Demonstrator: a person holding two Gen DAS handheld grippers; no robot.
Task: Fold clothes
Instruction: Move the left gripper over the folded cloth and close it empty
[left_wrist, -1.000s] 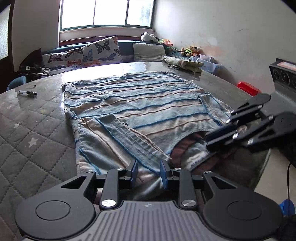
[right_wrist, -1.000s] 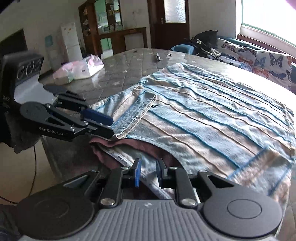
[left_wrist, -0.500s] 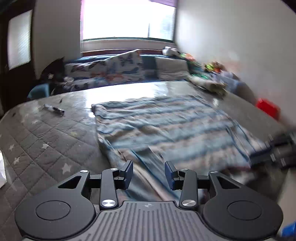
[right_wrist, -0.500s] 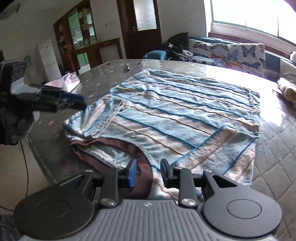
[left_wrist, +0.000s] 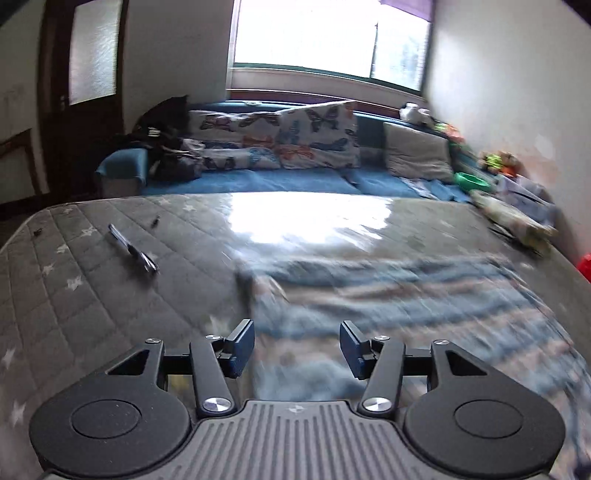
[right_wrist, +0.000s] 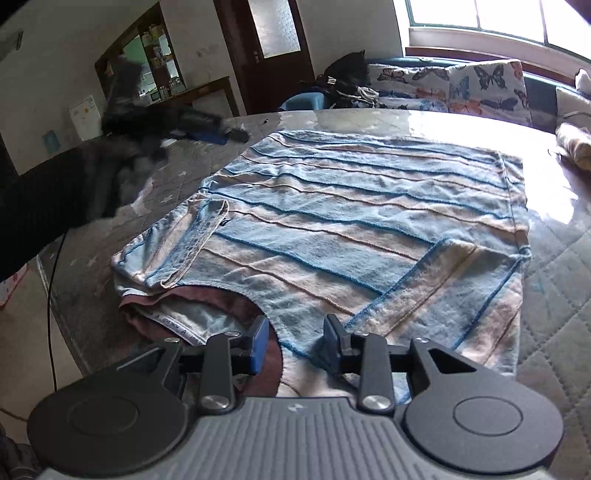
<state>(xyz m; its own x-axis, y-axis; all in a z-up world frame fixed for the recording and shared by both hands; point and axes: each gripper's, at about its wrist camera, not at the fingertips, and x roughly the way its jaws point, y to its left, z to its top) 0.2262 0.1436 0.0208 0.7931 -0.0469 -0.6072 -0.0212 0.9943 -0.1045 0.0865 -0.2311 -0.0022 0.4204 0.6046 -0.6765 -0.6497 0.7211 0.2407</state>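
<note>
Both sets of jaws stand apart over a striped garment spread flat on the worktop.

The left gripper (left_wrist: 297, 345) has its jaws opening, nothing clamped between them; blurred striped cloth lies beneath and ahead of them. The right gripper (right_wrist: 293, 341) has its jaws parted, with the neckline edge of the striped garment (right_wrist: 354, 221) showing in the gap below them, and the pads do not press on it. The garment, light blue and beige with thin blue lines, lies flat with both sleeves folded in over its body, its brownish inner side showing at the collar. It rests on the grey quilted worktop (right_wrist: 554, 295). In the left wrist view a pen (left_wrist: 133, 253) lies on the worktop well apart from the cloth, and butterfly-print cushions (left_wrist: 280, 142) sit on the bench under the window.
</note>
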